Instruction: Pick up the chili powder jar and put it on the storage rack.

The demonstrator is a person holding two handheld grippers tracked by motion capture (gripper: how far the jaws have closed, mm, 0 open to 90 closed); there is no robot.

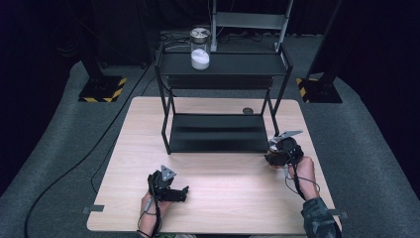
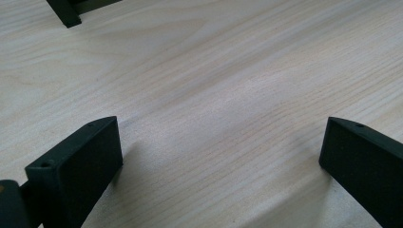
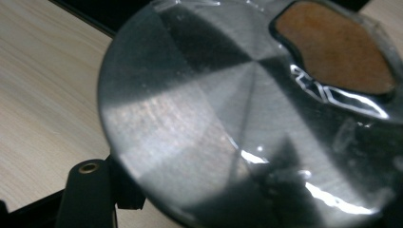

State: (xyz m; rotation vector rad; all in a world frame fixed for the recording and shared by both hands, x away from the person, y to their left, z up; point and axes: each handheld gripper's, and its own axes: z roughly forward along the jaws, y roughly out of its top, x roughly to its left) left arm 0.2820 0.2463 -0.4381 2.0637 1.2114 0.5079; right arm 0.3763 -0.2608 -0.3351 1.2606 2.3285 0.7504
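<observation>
Two arms come in at the near edge of the worktop (image 1: 213, 198), each hand holding a pair of tongs. On the left side, the left tongs (image 1: 179, 193) rest low over the pale wood, close to the near edge. Their two black jaws stand wide apart, and I can see bare wood between them in the left gripper view (image 2: 221, 156). They hold nothing.

On the right side, a bit farther in, the right tongs (image 1: 278, 154) are up off the wood, near the right front leg of the rack (image 1: 218, 87). These tongs are closed on a jar. In the right gripper view the jar's shiny round metal lid (image 3: 247, 118) is very close, with one black jaw pressed against its lower left edge. A brown patch (image 3: 332, 52) shows at the top right of that lid, and I cannot tell what it is. From the high view the jar itself is mostly hidden by the tongs and the hand.

Past both tongs stands the black metal rack, with two flat shelves. Its lower shelf (image 1: 218, 133) sits just above the worktop. A small dark round thing (image 1: 247, 110) lies on the wood behind it.

On the top shelf (image 1: 237, 64) stands a glass jar (image 1: 200, 48) with a metal lid, upright, with white powder in its bottom part.
</observation>
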